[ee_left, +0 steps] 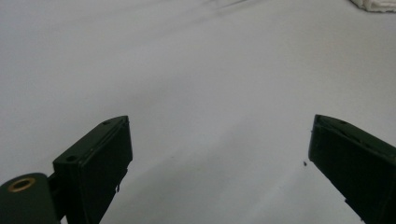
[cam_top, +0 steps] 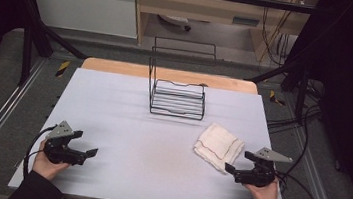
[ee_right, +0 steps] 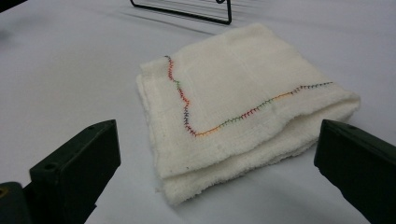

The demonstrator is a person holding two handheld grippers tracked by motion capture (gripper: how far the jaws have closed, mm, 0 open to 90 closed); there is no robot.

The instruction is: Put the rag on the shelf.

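Note:
A folded white cloth (cam_top: 218,146) with a multicoloured stitched line lies on the table's right half; in the right gripper view the cloth (ee_right: 243,107) sits just ahead of the jaws. My right gripper (cam_top: 236,168) rests near the front right edge, open, jaws wide and bare, close to the cloth's near corner but apart from it. My left gripper (cam_top: 85,150) rests at the front left, open as well, with nothing but bare table between its jaws. A black wire rack (cam_top: 177,90) stands at the back centre, far from both grippers.
The white table (cam_top: 149,146) ends in a wooden strip (cam_top: 118,67) at the back. Cables (cam_top: 299,194) trail off the right side. Dark frame bars (cam_top: 36,28) stand at both back corners. The wire rack's base (ee_right: 187,11) shows beyond the cloth.

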